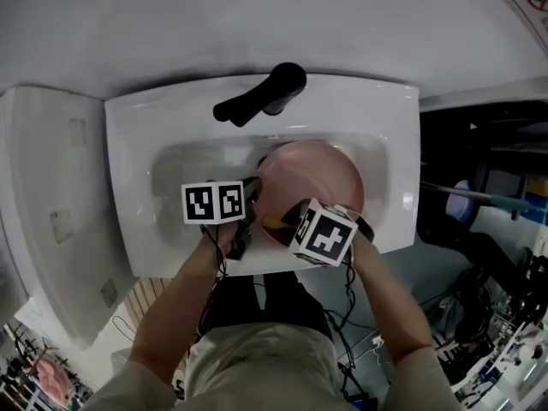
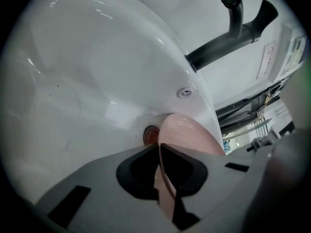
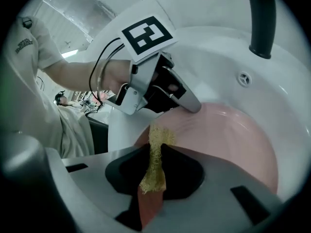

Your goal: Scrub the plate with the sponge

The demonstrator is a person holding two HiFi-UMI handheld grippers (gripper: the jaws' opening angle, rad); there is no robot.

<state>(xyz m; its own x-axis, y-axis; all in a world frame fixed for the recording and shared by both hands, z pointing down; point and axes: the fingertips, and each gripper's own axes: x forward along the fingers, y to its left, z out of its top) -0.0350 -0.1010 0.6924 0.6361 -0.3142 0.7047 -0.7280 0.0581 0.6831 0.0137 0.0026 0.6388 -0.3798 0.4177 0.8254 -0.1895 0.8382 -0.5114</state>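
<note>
In sink [image 1: 390, 118]: pink plate [image 1: 321, 178], drain [image 2: 151, 135] beside rim, faucet [image 1: 261, 97] behind.

Cannot see most of the sponge [image 3: 154, 161] between the fingers [image 3: 182, 166], nor the near plate [image 1: 317, 178] rim (behind marker cubes [image 1: 214, 202]).

Left gripper [image 2: 159, 147], jaws closed on the thin rim of a pink plate [image 2: 189, 132], which extends beyond the jaws into a white sink [image 2: 87, 81]. Beside the plate's left edge lies a reddish drain [image 2: 151, 135]. A small round overflow hole [image 2: 183, 92] sits higher on the basin wall. Upper right: black faucet [image 2: 228, 35].
</note>
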